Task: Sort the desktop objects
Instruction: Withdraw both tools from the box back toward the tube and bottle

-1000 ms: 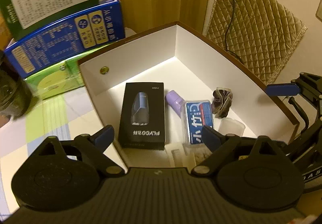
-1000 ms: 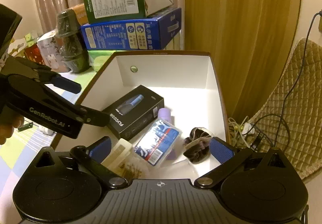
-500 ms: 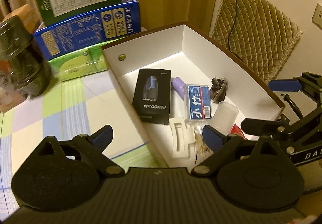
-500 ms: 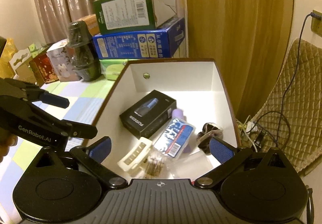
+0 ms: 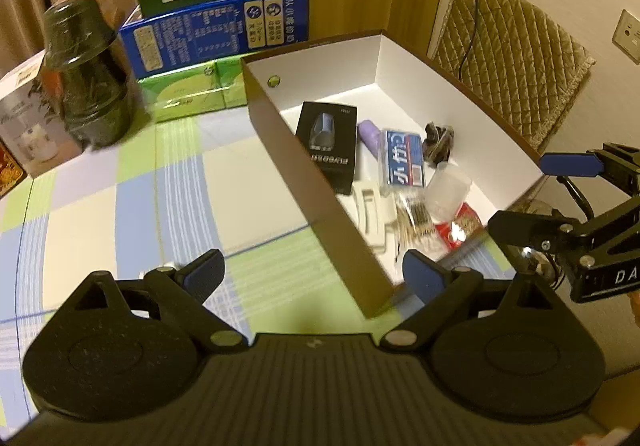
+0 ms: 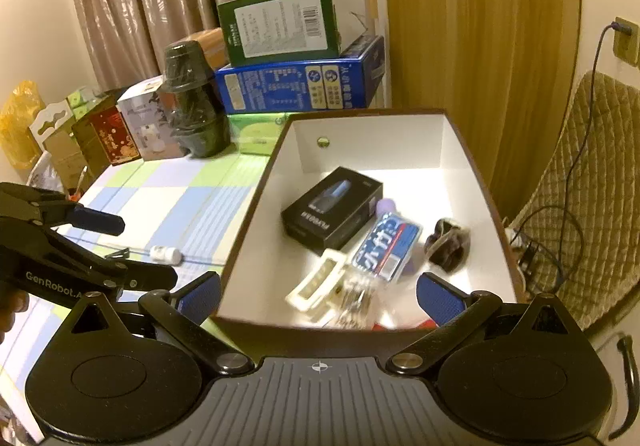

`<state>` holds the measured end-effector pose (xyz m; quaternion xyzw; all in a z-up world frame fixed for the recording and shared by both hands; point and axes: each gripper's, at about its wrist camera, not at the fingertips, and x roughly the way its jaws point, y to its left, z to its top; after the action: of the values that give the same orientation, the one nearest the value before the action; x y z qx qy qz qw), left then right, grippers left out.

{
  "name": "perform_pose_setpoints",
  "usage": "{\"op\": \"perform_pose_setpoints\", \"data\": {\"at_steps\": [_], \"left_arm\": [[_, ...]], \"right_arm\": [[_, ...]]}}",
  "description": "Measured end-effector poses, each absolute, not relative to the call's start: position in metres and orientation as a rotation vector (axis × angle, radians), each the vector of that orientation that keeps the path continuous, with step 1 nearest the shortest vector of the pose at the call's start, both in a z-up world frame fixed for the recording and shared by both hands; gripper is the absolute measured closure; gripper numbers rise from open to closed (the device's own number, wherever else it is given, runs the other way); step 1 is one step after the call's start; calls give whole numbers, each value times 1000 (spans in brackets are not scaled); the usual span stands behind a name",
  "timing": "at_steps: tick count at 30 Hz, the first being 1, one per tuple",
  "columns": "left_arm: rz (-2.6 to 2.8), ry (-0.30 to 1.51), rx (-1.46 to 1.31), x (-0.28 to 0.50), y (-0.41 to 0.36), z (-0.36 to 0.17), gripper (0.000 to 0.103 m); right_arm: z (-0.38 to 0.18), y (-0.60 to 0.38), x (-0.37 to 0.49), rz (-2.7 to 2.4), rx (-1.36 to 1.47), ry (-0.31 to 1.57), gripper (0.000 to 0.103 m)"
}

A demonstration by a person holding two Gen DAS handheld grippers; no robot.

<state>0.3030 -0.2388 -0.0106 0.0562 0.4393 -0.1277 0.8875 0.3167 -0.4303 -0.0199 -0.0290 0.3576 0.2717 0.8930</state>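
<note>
Left wrist view. The left tool (image 5: 316, 278) hangs with its blue-padded fingers spread apart and empty, straddling the near corner of a brown cardboard box (image 5: 316, 201) with a white inside, which stands at the counter's right edge. Only this view shows a clear plastic cup (image 5: 447, 185) and a red packet (image 5: 460, 230) at the box's near end, beside a bundle of cotton swabs (image 5: 414, 219). The right tool (image 5: 556, 197) enters from the right, its fingers apart with nothing between them.

Right wrist view. The right tool (image 6: 320, 298) sits just before the box's (image 6: 256, 205) near wall. Inside lie a matte black carton (image 6: 332, 207), a blue-and-white tissue pack (image 6: 386, 244), a cream hair clip (image 6: 316, 280), a lilac cylinder (image 6: 386, 205) and a dark crumpled scrunchie (image 6: 448, 244). Only this view shows a small white capsule-shaped item (image 6: 166, 254) lying on the checked cloth of the counter (image 6: 168, 201), outside the box, near the left tool (image 6: 120, 250).
</note>
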Motion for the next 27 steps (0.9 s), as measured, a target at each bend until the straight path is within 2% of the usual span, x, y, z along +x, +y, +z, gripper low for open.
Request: {"op": "perform_pose_setpoints", "data": {"at_steps": [27], "left_arm": [[-136,989,31,215,-129,-24,9]], "right_arm": [[-54,-338,231,715,-63,884,2]]}}
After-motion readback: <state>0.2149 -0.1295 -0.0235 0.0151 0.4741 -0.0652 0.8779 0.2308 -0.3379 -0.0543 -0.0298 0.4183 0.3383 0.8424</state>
